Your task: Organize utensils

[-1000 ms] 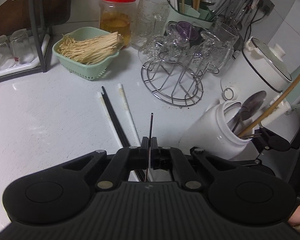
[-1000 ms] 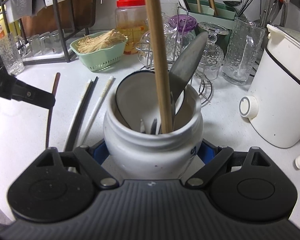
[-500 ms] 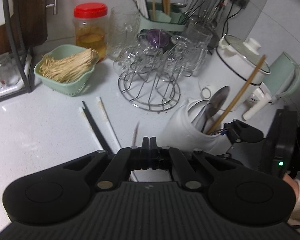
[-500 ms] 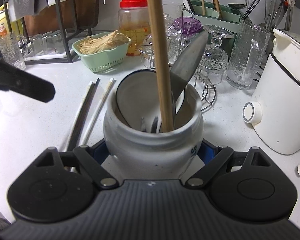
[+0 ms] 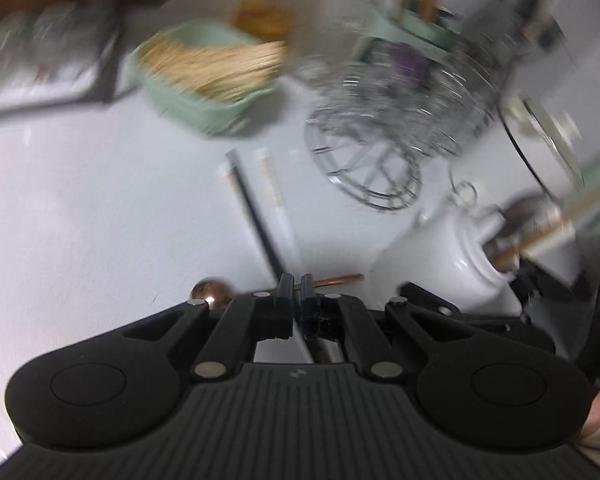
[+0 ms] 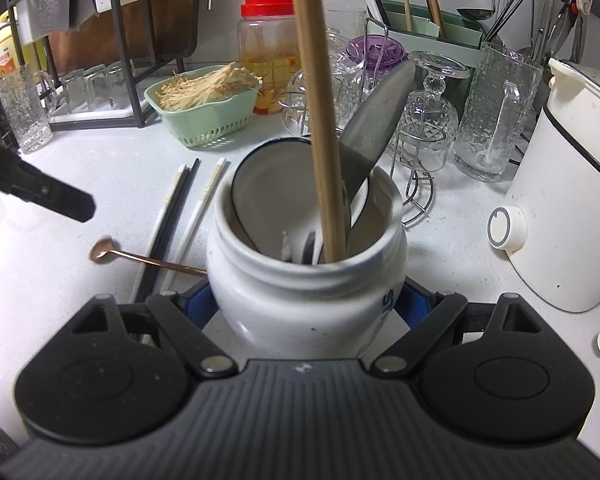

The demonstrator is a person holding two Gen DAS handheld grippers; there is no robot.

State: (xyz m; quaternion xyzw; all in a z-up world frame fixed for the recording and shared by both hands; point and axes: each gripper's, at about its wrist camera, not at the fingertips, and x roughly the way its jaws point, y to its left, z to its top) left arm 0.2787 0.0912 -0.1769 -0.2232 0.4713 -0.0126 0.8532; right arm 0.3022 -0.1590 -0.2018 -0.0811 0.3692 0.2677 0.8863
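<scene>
My right gripper (image 6: 306, 300) is shut on a white ceramic jar (image 6: 260, 304), its blue pads pressing both sides. A tall wooden stick (image 6: 320, 120), a grey metal spoon (image 6: 376, 120) and other utensils stand in the jar. A copper spoon (image 6: 140, 258) lies flat on the counter, its handle across the chopsticks and its end against the jar. Black and white chopsticks (image 6: 176, 216) lie to the jar's left. In the blurred left wrist view, my left gripper (image 5: 296, 284) is shut with nothing in it, above the copper spoon (image 5: 210, 292). The left gripper's black finger (image 6: 52, 194) hangs clear of the spoon.
A green basket (image 6: 208, 120) of thin sticks, a red-lidded jar (image 6: 268, 60) and a wire rack of glasses (image 6: 416, 184) stand behind. A white kettle (image 6: 560, 208) is at the right, a dish rack (image 6: 120, 60) and a tumbler (image 6: 24, 116) at the left.
The copper spoon hung from my left gripper a second ago; it has come out and now lies on the counter against the jar. My left gripper has swung sideways. The right has kept still.
</scene>
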